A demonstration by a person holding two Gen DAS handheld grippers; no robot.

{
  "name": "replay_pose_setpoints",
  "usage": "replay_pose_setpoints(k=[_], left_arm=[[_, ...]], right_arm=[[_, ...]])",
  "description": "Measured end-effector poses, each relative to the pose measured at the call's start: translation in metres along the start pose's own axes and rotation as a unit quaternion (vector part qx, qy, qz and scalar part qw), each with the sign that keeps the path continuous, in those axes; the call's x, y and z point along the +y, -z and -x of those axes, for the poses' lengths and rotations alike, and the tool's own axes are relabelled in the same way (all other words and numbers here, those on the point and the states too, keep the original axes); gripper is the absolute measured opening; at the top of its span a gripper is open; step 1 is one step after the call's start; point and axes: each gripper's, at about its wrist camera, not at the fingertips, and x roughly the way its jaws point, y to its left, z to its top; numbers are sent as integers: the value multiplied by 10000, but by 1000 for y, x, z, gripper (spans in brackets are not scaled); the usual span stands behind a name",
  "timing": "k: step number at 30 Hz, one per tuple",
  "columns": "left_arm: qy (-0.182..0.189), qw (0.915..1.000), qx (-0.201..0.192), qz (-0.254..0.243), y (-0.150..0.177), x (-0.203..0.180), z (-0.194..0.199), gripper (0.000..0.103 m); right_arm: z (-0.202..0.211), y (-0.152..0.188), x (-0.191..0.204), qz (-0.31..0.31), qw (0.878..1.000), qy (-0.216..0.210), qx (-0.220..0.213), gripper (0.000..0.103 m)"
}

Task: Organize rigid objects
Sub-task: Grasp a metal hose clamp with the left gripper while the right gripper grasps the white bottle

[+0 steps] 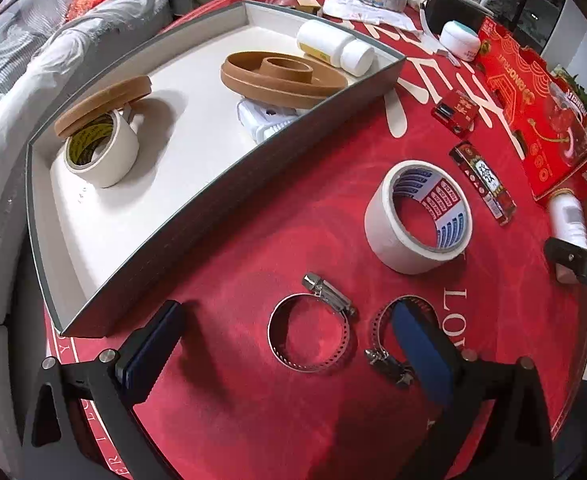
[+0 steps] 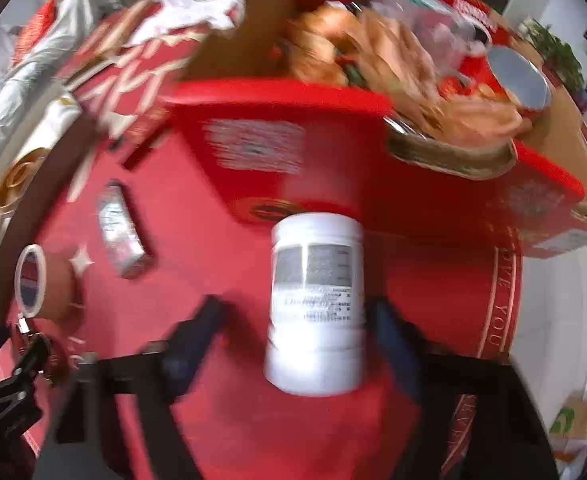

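Observation:
My left gripper point(image 1: 289, 344) hangs open over the red tablecloth point(image 1: 253, 264). A steel hose clamp point(image 1: 311, 332) lies between its fingers, untouched. A second hose clamp point(image 1: 389, 356) lies partly under the right finger. A white tape roll point(image 1: 417, 216) sits beyond them. The grey tray point(image 1: 197, 208) at left holds another tape roll point(image 1: 101, 152), brown discs point(image 1: 281, 76) and a white bottle point(image 1: 333, 48). In the blurred right wrist view my right gripper point(image 2: 295, 340) straddles a white labelled bottle point(image 2: 317, 304). The right pad is at its side and the left pad stands off it.
A big red gift box point(image 1: 541, 120) runs along the right, close behind the bottle point(image 1: 569, 216). A small red box point(image 1: 455, 114) and a dark red packet point(image 1: 481, 182) lie near the tape roll. Jars and papers crowd the far edge. A grey sofa borders the left.

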Motion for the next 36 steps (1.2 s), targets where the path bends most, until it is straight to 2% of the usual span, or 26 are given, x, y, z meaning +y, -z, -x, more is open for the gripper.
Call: replay_pose_setpoints(k=[2, 4, 5, 9, 10, 12, 14, 15, 16, 17, 21, 24, 26, 30, 31, 32, 33, 35, 36], left_arm=[[13, 10000, -21, -17, 1, 1, 2, 95], [28, 9999, -117, -30, 6, 4, 10, 76], [41, 9999, -141, -26, 8, 6, 12, 72], [100, 9998, -137, -60, 19, 18, 22, 39], [216, 9997, -101, -48, 23, 22, 25, 36], [443, 9989, -130, -22, 35, 30, 34, 37], [292, 9991, -293, -82, 42, 33, 42, 57], [116, 9987, -480, -86, 45, 34, 49, 79], [55, 9978, -654, -52, 46, 34, 55, 85], [43, 9971, -754, -34, 46, 34, 58, 85], [92, 9991, -412, -2, 37, 23, 49, 85], [-45, 9996, -285, 19, 38, 14, 41, 85], [-102, 9997, -218, 38, 38, 7, 35, 85], [-181, 9997, -83, 130, 42, -2, 25, 85], [-185, 9995, -151, 183, 43, -2, 26, 86], [-212, 9994, -156, 206, 43, -4, 26, 87], [-225, 9994, -165, 226, 43, -4, 25, 88], [-293, 9990, -200, 276, 43, -6, 24, 93], [-362, 9985, -219, 345, 44, -6, 22, 99]], right_arm=[[4, 6, 7, 127, 9998, -159, 41, 41], [6, 12, 11, 198, 9994, -265, 69, 41], [8, 17, 12, 217, 9992, -314, 82, 41], [13, 33, 8, 137, 9990, -421, 115, 41], [14, 36, 6, 113, 9988, -464, 136, 41], [18, 44, 3, 76, 9985, -509, 173, 41], [22, 53, 1, 89, 9983, -538, 182, 41], [24, 57, 2, 124, 9984, -535, 155, 41], [25, 60, 3, 176, 9985, -505, 116, 41], [25, 62, 5, 252, 9986, -452, 64, 41], [28, 67, 11, 456, 9986, -253, 16, 41], [29, 65, 4, 266, 9985, -474, 79, 41], [30, 64, -1, 179, 9988, -449, 34, 44], [29, 59, -10, 181, 9990, -395, 38, 45], [28, 57, -10, 187, 9992, -359, 51, 45], [26, 55, -9, 191, 9992, -339, 56, 47], [23, 51, -7, 205, 9992, -326, 87, 56], [20, 48, -6, 199, 9994, -257, 100, 68], [20, 47, -6, 211, 9995, -210, 61, 68]])
